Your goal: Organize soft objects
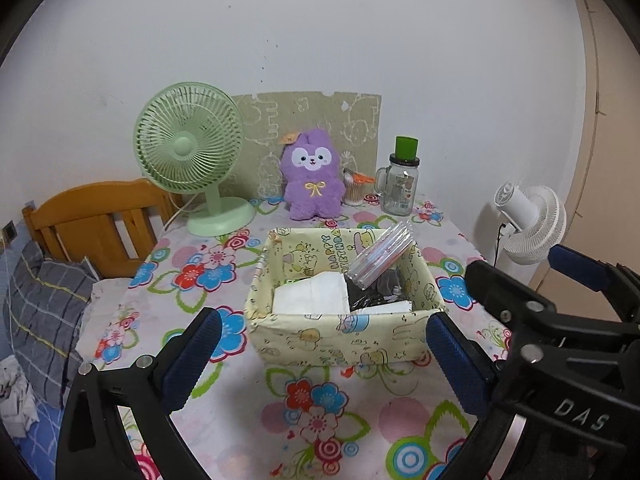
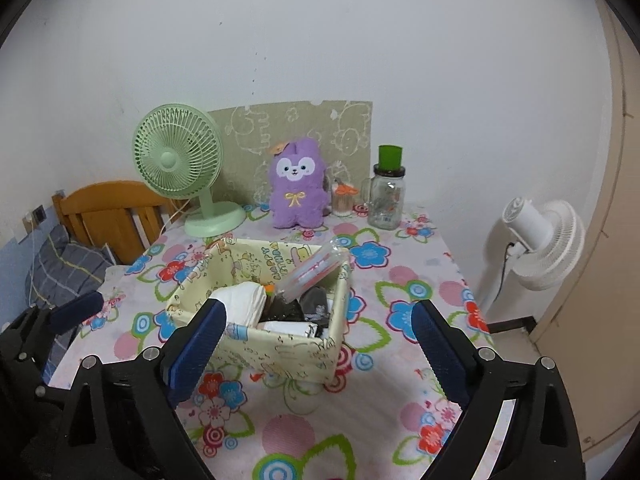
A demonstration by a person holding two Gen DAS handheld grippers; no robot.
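A pale yellow cartoon-print fabric box (image 1: 344, 340) (image 2: 280, 350) stands mid-table. It holds folded white cloth (image 1: 312, 294) (image 2: 244, 300), dark soft items (image 1: 372, 294) (image 2: 312, 304) and a clear tube-shaped pack (image 1: 380, 254) (image 2: 316, 266) leaning on its rim. A purple plush rabbit (image 1: 312, 180) (image 2: 296, 188) sits upright at the back. My left gripper (image 1: 322, 322) is open and empty, short of the box's front. My right gripper (image 2: 318, 310) is also wide open and empty, just before the box's near corner. Each gripper shows at the edge of the other's view.
A green desk fan (image 1: 188, 144) (image 2: 176, 160) stands back left. A glass jar with a green lid (image 1: 400, 188) (image 2: 386, 196) and a small cup (image 1: 354, 190) stand back right. A white fan (image 2: 536, 240) is off the table's right edge, a wooden chair (image 1: 96, 220) off its left.
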